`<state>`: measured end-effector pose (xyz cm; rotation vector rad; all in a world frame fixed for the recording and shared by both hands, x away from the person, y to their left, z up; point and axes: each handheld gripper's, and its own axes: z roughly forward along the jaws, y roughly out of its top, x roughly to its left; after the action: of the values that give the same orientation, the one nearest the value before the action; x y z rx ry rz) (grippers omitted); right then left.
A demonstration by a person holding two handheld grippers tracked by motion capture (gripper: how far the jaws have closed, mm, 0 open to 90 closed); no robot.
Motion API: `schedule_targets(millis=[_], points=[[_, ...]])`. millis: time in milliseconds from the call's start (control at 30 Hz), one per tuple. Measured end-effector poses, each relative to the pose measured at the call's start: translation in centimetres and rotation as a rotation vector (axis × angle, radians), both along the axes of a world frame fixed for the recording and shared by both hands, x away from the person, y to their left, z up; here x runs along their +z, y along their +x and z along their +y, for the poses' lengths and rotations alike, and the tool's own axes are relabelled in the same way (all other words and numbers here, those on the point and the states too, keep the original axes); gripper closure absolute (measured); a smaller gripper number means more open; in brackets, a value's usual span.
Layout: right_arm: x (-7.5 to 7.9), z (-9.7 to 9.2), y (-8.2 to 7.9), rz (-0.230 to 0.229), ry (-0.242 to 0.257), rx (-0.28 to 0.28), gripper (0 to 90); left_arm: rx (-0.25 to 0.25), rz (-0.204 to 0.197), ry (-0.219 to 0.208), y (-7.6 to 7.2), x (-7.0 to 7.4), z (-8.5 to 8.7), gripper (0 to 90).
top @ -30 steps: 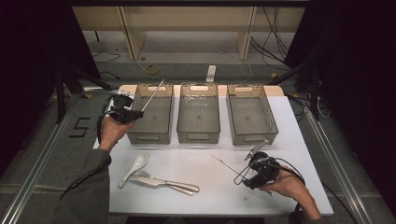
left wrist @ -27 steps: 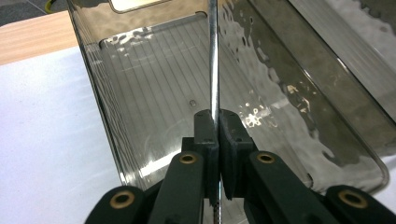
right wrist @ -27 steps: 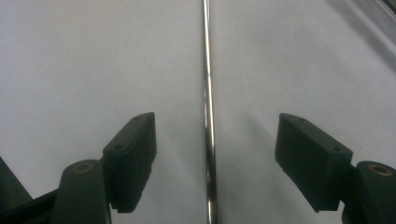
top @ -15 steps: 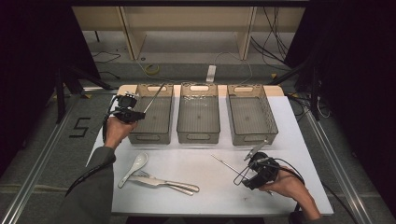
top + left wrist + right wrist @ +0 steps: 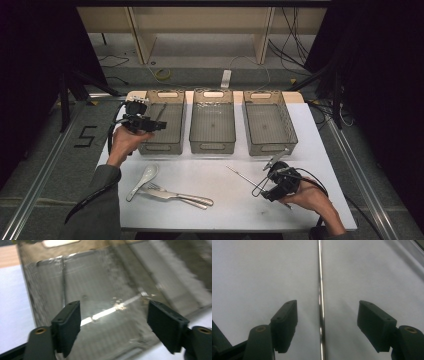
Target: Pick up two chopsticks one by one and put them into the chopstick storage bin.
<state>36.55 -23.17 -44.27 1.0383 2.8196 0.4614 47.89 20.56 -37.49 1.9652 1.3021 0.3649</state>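
While the left gripper (image 5: 159,125) hangs above the left basket (image 5: 171,141) with its jaws wide apart and nothing between them, a thin metal chopstick (image 5: 113,309) lies inside that basket on the mesh floor, slanted, and in the left gripper view it shines just below the open jaws. I judge that the gripper is open because the chopstick was let go there, and that the three baskets in a row at the far side of the table (image 5: 320,150) serve for sorting the cutlery by kind; the middle basket (image 5: 212,145) and the right basket (image 5: 270,146) look empty. The right gripper (image 5: 264,187) rests low near the table's near right part, its jaws also wide open, and a second chopstick (image 5: 320,300) lies flat on the white top between them, not yet touched by either jaw; this placing seems a preparation to close on it. A white spoon (image 5: 142,181) and a fork with other metal pieces (image 5: 175,196) wait at the near left. Compared with one second ago, the left gripper no longer holds a chopstick raised over the basket; the right gripper has hardly changed its place.
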Motion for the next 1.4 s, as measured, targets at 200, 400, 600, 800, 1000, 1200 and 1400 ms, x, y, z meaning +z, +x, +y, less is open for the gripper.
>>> schedule_targets(millis=[200, 400, 600, 800, 1000, 1200, 1400], points=[[0.1, 0.2, 0.1, 0.013, -0.019, 0.002, 35.8, -0.029, -0.049, -0.046, -2.5, 0.8, -0.1, 18.3], [0.0, 0.8, 0.3, 0.028, -0.054, 0.014, 39.9, -0.06, -0.063, -0.043, -4.6, 0.3, -0.6, 16.6], [0.0, 1.0, 0.5, 0.044, -0.066, 0.027, 47.2, -0.096, -0.063, -0.071, -6.3, -1.4, -1.5, 16.0], [-0.1, 1.2, 0.8, 0.053, -0.083, 0.039, 53.7, -0.136, -0.079, -0.08, -8.2, -2.7, -2.5, 15.9], [-0.4, 1.1, 0.8, 0.074, -0.106, 0.039, 62.1, -0.173, -0.12, -0.091, -10.0, -3.1, -3.1, 15.9], [-0.8, 1.0, 0.9, 0.087, -0.13, 0.042, 69.4, -0.208, -0.116, -0.136, -11.2, -3.0, -3.4, 15.9], [-0.9, 1.2, 0.9, 0.094, -0.144, 0.052, 74.2, -0.22, -0.121, -0.119, -11.8, -3.5, -3.5, 15.9]])
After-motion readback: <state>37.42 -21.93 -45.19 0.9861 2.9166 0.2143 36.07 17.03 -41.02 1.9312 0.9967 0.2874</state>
